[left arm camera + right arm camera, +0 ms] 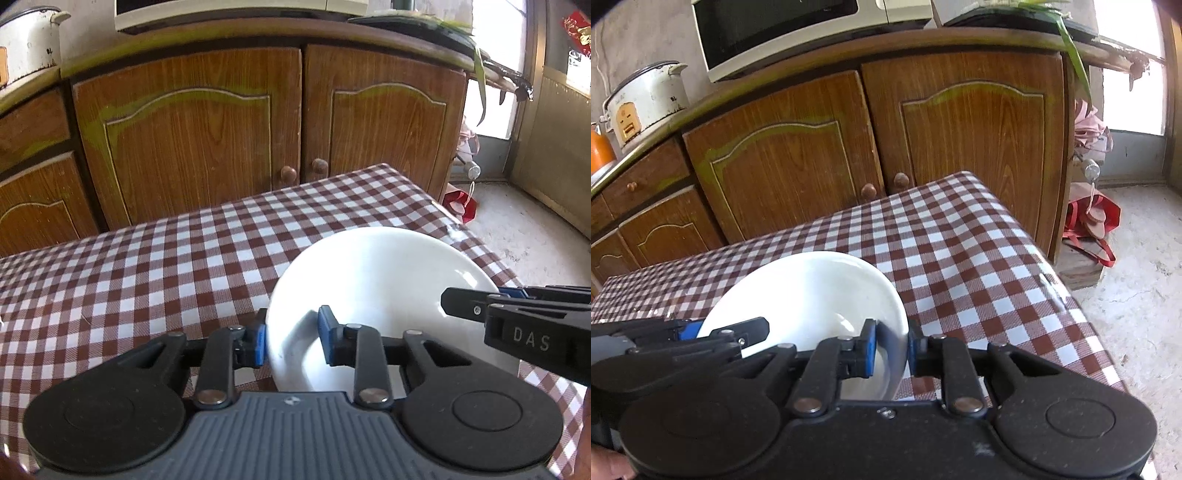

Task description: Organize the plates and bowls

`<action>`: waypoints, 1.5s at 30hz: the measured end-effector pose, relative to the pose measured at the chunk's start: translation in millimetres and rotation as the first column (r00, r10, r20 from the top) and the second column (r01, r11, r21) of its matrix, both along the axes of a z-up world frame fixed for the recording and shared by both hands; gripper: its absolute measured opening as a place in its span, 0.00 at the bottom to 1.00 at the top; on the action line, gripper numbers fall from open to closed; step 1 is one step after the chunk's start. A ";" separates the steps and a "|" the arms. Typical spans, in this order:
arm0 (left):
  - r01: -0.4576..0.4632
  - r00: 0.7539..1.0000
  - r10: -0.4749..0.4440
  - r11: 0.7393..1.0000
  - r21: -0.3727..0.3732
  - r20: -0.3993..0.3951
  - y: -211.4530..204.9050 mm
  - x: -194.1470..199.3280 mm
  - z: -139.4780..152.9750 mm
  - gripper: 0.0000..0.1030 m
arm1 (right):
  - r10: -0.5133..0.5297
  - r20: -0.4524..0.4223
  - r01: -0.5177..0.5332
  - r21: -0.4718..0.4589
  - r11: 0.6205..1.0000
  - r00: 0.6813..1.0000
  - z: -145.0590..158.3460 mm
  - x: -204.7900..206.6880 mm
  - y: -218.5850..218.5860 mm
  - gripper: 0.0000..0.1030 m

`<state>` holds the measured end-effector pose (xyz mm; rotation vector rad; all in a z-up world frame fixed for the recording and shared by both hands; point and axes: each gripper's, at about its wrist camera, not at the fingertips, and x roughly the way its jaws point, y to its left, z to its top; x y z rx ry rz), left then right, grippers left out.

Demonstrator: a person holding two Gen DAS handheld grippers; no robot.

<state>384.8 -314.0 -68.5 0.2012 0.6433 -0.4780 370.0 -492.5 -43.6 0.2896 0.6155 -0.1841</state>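
Behind everything, your wooden cabinet (229, 140) fills the far side, its two arched doors shut and their round knobs side by side near the middle. On its top sit a microwave (798, 33) and, farther left, a white rice cooker (646, 99). On the floor to the right of the cabinet lies a red bag (1089, 225).

In front of the cabinet stands the table with the red-and-white checked cloth (166, 266), its far right corner pointing toward the cabinet doors.

The white bowl (373, 295) sits over the near part of that cloth, toward the right in the left wrist view and toward the left in the right wrist view. You cannot tell from these views whether its base touches the cloth.

Your left gripper (291, 341) straddles the bowl's near left rim: one blue pad is outside the wall, the other inside, and the gap between them is narrow, though whether both pads press the wall is unclear. Your right gripper (891, 345) is closed narrowly on the bowl's right rim, blue pads on either side of the wall. Its black fingers show at the right edge of the left wrist view, over the bowl's right rim.
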 end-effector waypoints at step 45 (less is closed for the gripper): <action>-0.030 0.997 0.035 0.998 -0.058 0.071 36.8 -108.4 117.7 0.29 | 0.013 0.123 -0.007 -0.051 0.999 0.992 135.3 -116.0 43.1 0.21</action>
